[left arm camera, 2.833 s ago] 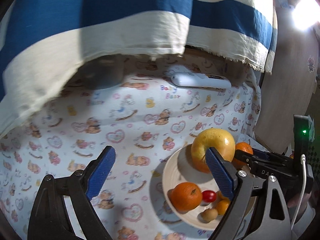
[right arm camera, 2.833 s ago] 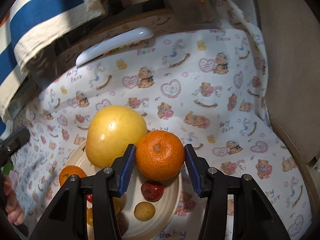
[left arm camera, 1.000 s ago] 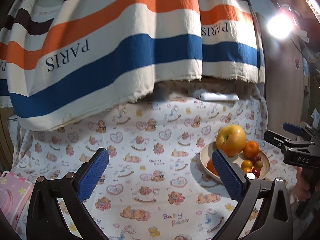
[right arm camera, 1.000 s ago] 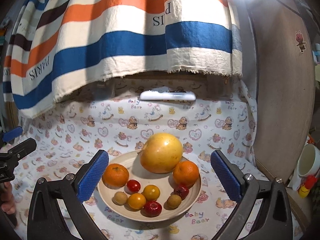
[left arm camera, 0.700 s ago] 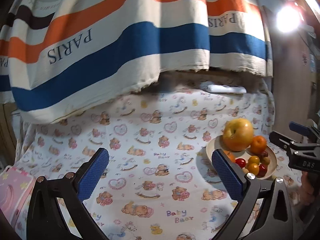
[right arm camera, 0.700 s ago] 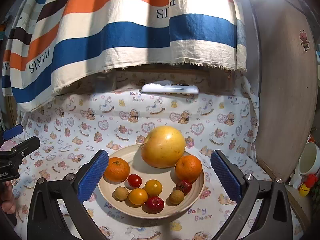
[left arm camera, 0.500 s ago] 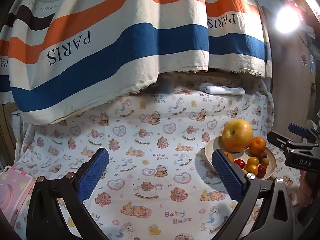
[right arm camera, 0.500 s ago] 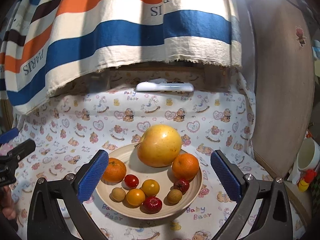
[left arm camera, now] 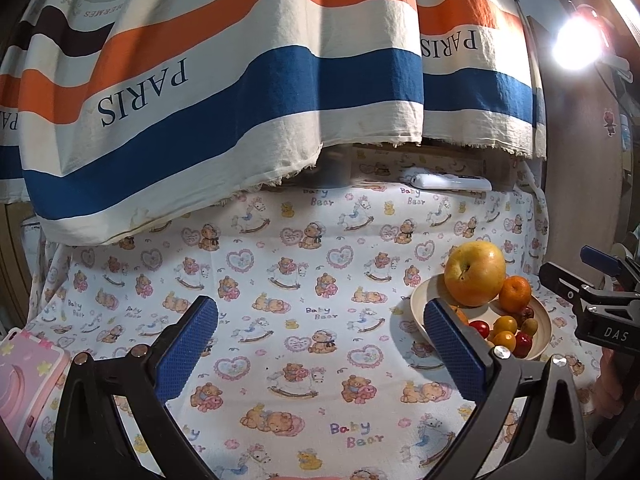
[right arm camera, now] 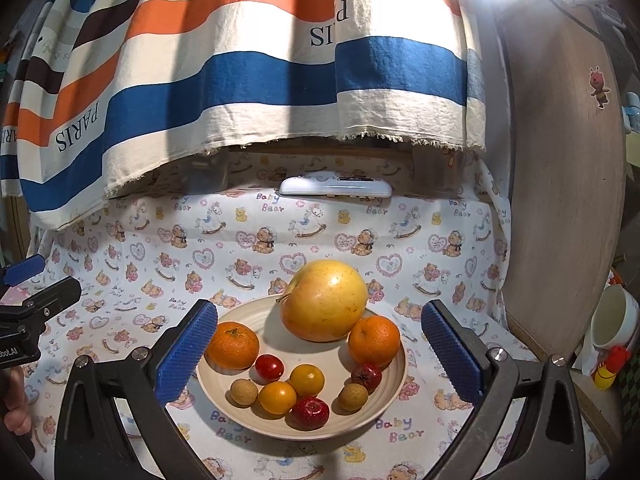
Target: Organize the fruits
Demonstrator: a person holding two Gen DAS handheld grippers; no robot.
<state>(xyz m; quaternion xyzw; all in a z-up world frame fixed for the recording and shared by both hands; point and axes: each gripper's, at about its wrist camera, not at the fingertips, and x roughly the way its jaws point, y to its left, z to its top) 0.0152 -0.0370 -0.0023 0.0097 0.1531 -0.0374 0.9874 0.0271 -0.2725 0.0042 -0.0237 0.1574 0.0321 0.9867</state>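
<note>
A cream plate (right arm camera: 390,390) on the bear-print cloth holds a big yellow apple (right arm camera: 324,306), two oranges (right arm camera: 232,345) (right arm camera: 374,340) and several small red, yellow and brown fruits. My right gripper (right arm camera: 320,354) is open and empty, held back above the plate's near side. My left gripper (left arm camera: 320,344) is open and empty over the bare cloth, left of the plate (left arm camera: 542,330). The apple (left arm camera: 474,272) and one orange (left arm camera: 515,292) also show in the left wrist view. Each gripper sees the other at its frame edge.
A striped PARIS cloth (left arm camera: 240,80) hangs over the back of the table. A white remote (right arm camera: 335,188) lies at the back edge. A pink box (left arm camera: 24,368) sits at the far left. A wooden panel (right arm camera: 560,200) and a white mug (right arm camera: 614,322) stand on the right.
The right gripper let go of the orange on the plate and opened wide. Both grippers pulled back and up from the plate; over the last half second they barely moved.
</note>
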